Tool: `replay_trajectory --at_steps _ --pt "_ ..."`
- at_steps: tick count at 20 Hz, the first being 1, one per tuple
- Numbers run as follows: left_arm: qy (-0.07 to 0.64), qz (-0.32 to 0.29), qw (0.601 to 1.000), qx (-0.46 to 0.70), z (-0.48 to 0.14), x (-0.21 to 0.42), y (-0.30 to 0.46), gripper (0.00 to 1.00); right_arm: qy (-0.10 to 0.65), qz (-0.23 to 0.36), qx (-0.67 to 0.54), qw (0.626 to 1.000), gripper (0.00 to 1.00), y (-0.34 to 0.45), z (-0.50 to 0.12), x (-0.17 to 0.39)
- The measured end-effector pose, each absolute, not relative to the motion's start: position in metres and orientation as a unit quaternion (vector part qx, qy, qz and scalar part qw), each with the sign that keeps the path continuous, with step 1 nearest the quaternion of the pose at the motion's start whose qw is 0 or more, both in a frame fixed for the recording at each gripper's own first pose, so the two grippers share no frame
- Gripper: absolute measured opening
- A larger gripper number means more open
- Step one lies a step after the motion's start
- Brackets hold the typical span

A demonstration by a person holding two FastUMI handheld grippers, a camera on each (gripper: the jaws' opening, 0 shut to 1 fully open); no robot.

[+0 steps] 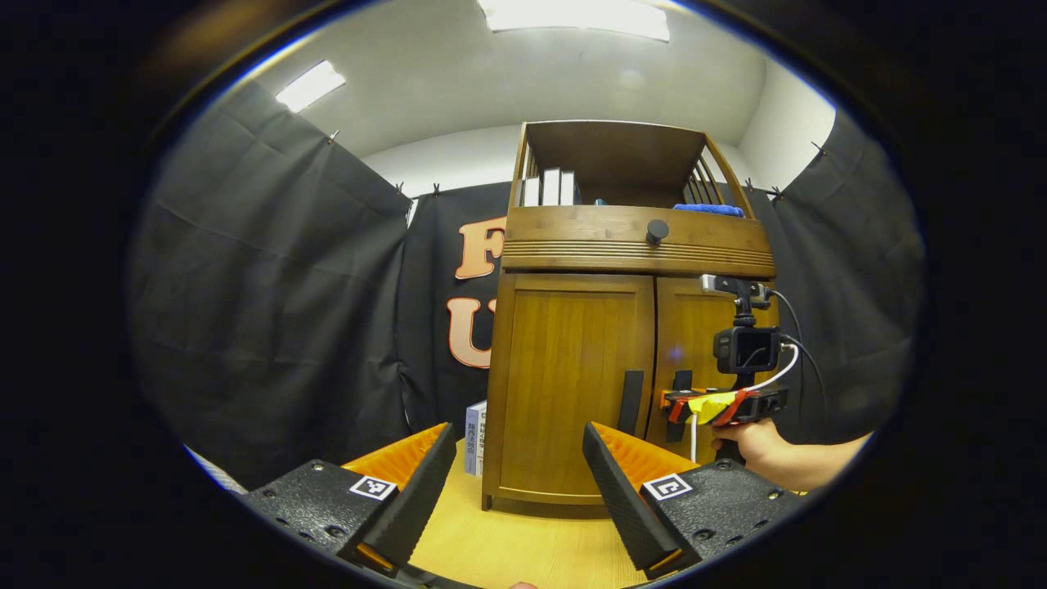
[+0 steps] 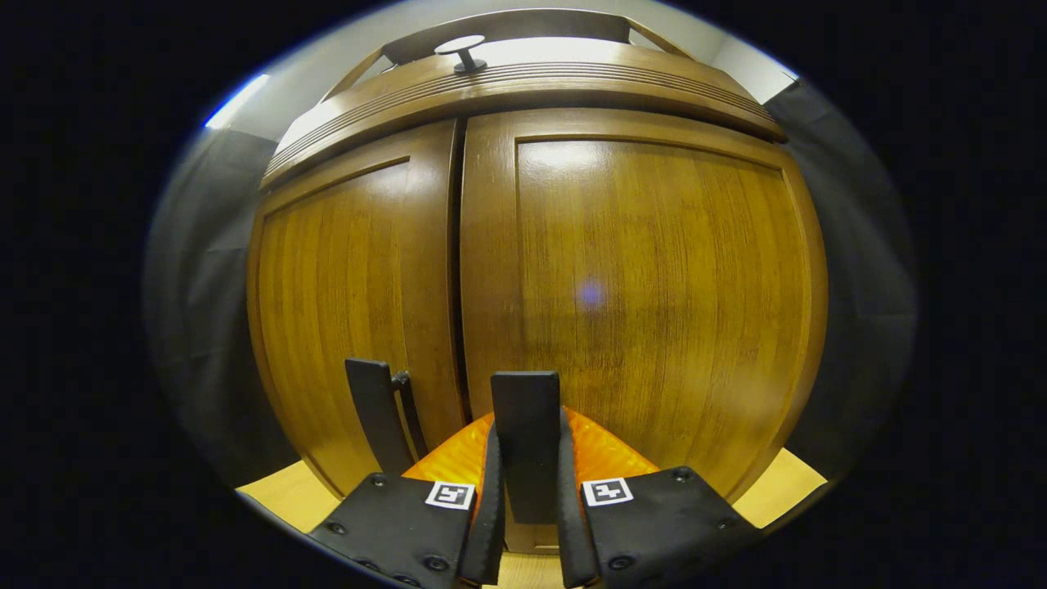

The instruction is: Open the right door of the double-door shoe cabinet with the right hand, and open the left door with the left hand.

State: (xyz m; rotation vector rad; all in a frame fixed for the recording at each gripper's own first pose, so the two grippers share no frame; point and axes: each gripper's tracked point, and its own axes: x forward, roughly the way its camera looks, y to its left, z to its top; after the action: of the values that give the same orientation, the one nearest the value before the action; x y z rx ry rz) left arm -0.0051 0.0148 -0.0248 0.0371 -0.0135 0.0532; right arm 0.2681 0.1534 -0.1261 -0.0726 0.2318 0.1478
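- Right gripper [image 2: 527, 491]: fingers clamped narrow on the right door handle [image 2: 527, 425], a dark upright bar, one finger pressing each side of it in the right gripper view.
- Grip low on the bar, near its bottom end; likely to slip off downward if the pull angles toward the floor rather than straight out.
- Right door [image 2: 646, 294] shut, flush beside the left door [image 2: 352, 286], a thin seam between them.
- Risk of twisting the bar if pulled straight back instead of along the hinge arc; binding or loss of grip probable then.
- Left door handle [image 2: 376, 409] just beside the gripped one; could be knocked by the right gripper's body on a pull drifting sideways.
- Left gripper [image 1: 519, 491]: fingers spread wide, holding nothing, well back from the shoe cabinet [image 1: 622, 343] in the left gripper view.
- Left handle seen there as a dark bar [image 1: 631, 401] on the closed left door [image 1: 572, 376], untouched.
- Right gripper and the hand [image 1: 757, 450] holding it seen at the right door from that view; crowding at the seam possible if the left gripper closes in early.
- Cabinet standing on a pale wooden surface [image 1: 507, 540]; a sharp tug might slide or rock it, judging from its tall, narrow build.
- Books [image 1: 550, 186] and a blue item [image 1: 708, 209] on the open top shelf; could shift in a jolt.
- Small box [image 1: 475, 438] by the cabinet's left foot, in the likely sweep of the left door.
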Motion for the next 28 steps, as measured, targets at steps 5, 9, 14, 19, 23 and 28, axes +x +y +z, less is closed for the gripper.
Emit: replay_trajectory --at_steps 5,9,14,19,23,28 --pt "-0.004 0.022 1.0 0.018 -0.027 -0.026 0.01 0.92 0.125 0.082 -0.032 0.988 0.31 0.156 -0.123 0.263" --pt "-0.004 0.024 1.0 0.016 -0.026 -0.031 0.01 0.95 0.121 0.095 -0.03 0.988 0.35 0.158 -0.116 0.257" --pt "-0.006 0.017 1.0 0.011 -0.026 -0.031 0.004 0.98 0.118 0.103 -0.034 0.987 0.39 0.149 -0.107 0.243" --pt "0.001 0.0 1.0 0.011 -0.035 -0.027 -0.008 0.92 0.118 0.113 -0.012 0.986 0.35 0.123 -0.096 0.202" --pt "0.007 -0.022 1.0 0.011 -0.04 -0.023 -0.024 0.94 0.114 0.108 -0.021 0.987 0.39 0.093 -0.09 0.172" --pt "0.005 -0.045 0.999 0.01 -0.042 -0.019 -0.044 0.96 0.127 0.08 -0.04 0.988 0.39 0.05 -0.089 0.142"
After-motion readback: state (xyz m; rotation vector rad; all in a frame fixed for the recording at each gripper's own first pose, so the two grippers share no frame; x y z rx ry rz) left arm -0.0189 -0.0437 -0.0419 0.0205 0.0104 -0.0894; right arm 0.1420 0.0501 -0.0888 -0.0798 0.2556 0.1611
